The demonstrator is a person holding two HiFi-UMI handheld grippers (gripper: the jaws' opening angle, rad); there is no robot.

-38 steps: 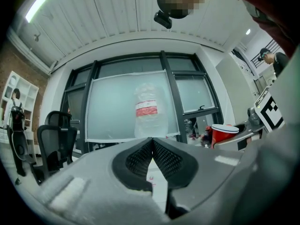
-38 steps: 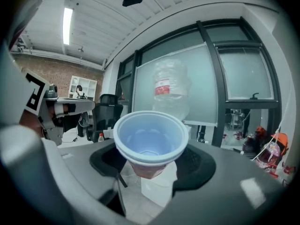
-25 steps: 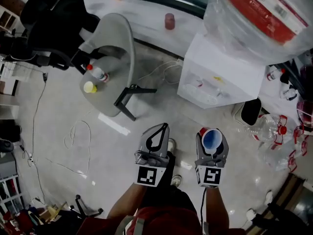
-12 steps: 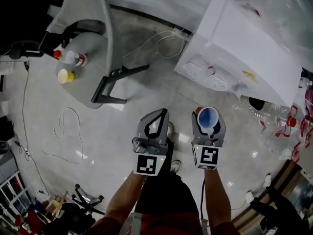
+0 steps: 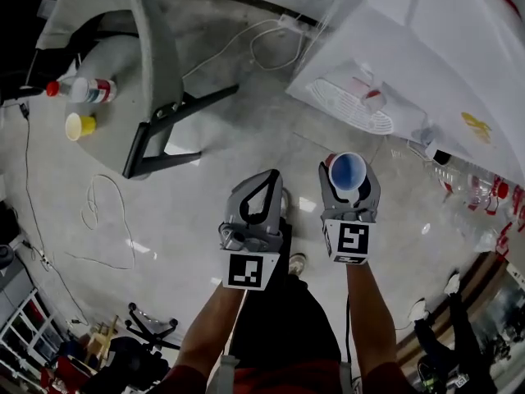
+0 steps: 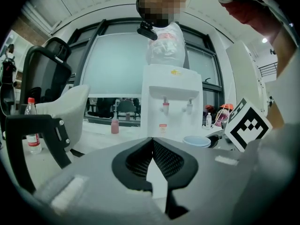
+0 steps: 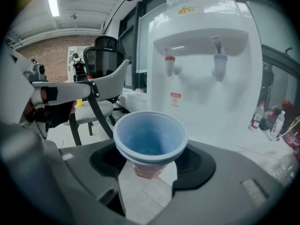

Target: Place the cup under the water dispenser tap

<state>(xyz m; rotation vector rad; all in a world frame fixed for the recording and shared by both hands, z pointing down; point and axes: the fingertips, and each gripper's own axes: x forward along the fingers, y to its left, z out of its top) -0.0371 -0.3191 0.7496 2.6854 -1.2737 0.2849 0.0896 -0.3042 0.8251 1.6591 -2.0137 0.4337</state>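
A blue-lined paper cup (image 7: 149, 140) stands upright between the jaws of my right gripper (image 7: 150, 165), which is shut on its lower part. In the head view, the cup (image 5: 347, 171) and right gripper (image 5: 349, 180) are just short of the white water dispenser (image 5: 426, 56) and its drip tray (image 5: 353, 105). The right gripper view faces the dispenser (image 7: 211, 102), with the red tap (image 7: 169, 63) and blue tap (image 7: 218, 65) above and beyond the cup. My left gripper (image 5: 261, 191) is level beside it, its jaws shut with nothing between them (image 6: 152, 143).
A grey chair (image 5: 156, 64) stands at the left, with a red-capped bottle (image 5: 82, 90) and a yellow cup (image 5: 79, 125) on its seat. Cables (image 5: 107, 220) lie on the floor. Empty plastic bottles (image 5: 480, 191) are heaped right of the dispenser.
Both grippers have sunk, and the dispenser's front with its taps and tray now looms closer ahead. The cup stays in the right gripper. The left jaws stay shut.
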